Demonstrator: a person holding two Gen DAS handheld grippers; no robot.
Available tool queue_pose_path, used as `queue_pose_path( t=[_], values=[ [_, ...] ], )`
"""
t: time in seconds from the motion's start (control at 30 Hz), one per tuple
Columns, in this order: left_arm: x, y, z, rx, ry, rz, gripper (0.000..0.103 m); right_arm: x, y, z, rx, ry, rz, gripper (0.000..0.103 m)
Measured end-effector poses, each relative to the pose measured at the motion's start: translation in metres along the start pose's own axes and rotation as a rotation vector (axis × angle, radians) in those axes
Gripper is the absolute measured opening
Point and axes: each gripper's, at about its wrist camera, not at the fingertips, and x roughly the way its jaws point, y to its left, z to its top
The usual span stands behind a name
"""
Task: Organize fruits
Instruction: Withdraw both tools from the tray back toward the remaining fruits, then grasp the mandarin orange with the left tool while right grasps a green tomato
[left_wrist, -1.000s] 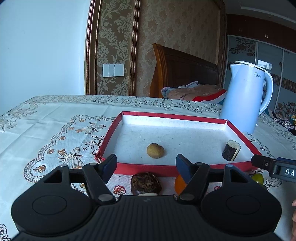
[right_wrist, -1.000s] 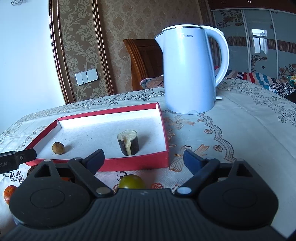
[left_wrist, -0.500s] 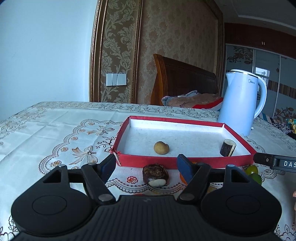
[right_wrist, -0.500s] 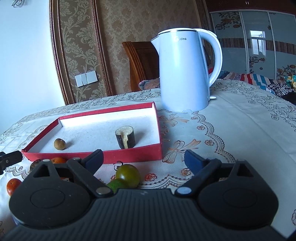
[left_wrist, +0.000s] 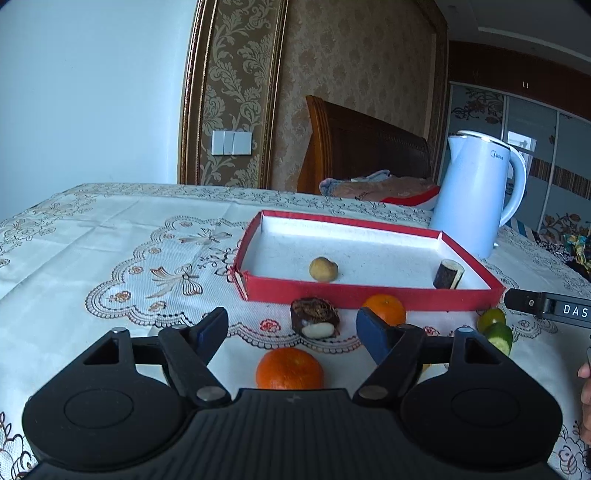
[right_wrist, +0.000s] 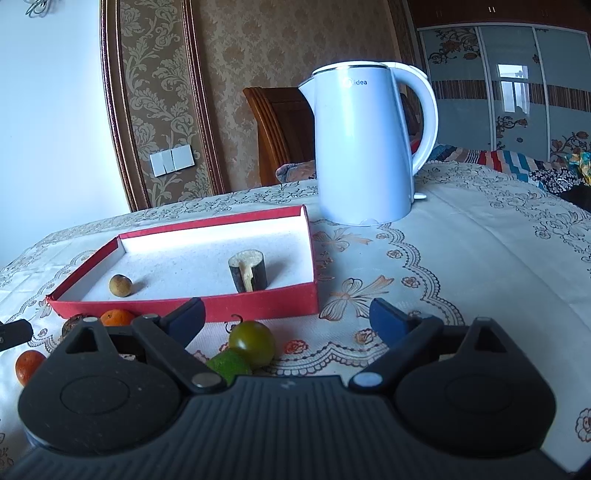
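A red tray (left_wrist: 369, 295) (right_wrist: 258, 306) holds a small tan fruit (left_wrist: 323, 269) (right_wrist: 120, 285) and a dark cut cylinder piece (left_wrist: 448, 274) (right_wrist: 247, 271). In front of it lie a dark brown fruit (left_wrist: 314, 317), two oranges (left_wrist: 384, 308) (left_wrist: 290, 369), a green-brown fruit (right_wrist: 252, 343) and a lime (right_wrist: 229, 365). My left gripper (left_wrist: 291, 332) is open and empty, above the near orange. My right gripper (right_wrist: 286, 317) is open and empty, just behind the green fruits; its tip shows in the left wrist view (left_wrist: 546, 306).
A white electric kettle (right_wrist: 365, 147) (left_wrist: 476, 199) stands behind the tray's right corner. A patterned lace tablecloth (left_wrist: 110, 258) covers the table. A wooden chair (left_wrist: 365, 147) with folded cloth stands beyond the far edge.
Both grippers have pulled back and risen from the tray. More fruit in front of the tray has come into view, including the near orange and the lime. Both stay open.
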Motion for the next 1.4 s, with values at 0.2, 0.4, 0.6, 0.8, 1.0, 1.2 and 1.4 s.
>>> queue_pose_path(
  t=[0.2, 0.4, 0.6, 0.8, 1.0, 1.2, 1.4],
  values=[
    [0.011, -0.005, -0.005, 0.040, 0.080, 0.016, 0.078, -0.002, -0.003, -0.003, 0.015, 0.006, 0.006, 0.098],
    [0.021, -0.003, -0.010, 0.041, 0.154, 0.033, 0.078, 0.000, -0.002, -0.002, 0.015, 0.004, 0.007, 0.098],
    [0.024, -0.002, -0.010, 0.034, 0.179, 0.033, 0.078, -0.001, -0.002, -0.003, 0.018, 0.003, 0.006, 0.099],
    [0.026, -0.003, -0.010, 0.040, 0.190, 0.027, 0.078, -0.007, -0.008, -0.006, 0.033, 0.016, 0.018, 0.099],
    [0.028, -0.003, -0.009, 0.040, 0.202, 0.028, 0.078, -0.018, -0.021, -0.014, 0.067, 0.046, 0.037, 0.098],
    [0.030, -0.003, -0.010, 0.043, 0.210, 0.030, 0.078, -0.026, -0.009, -0.020, -0.017, 0.083, 0.052, 0.094],
    [0.030, -0.003, -0.010, 0.044, 0.211, 0.032, 0.078, -0.031, 0.010, -0.025, -0.109, 0.119, 0.092, 0.089]
  ],
)
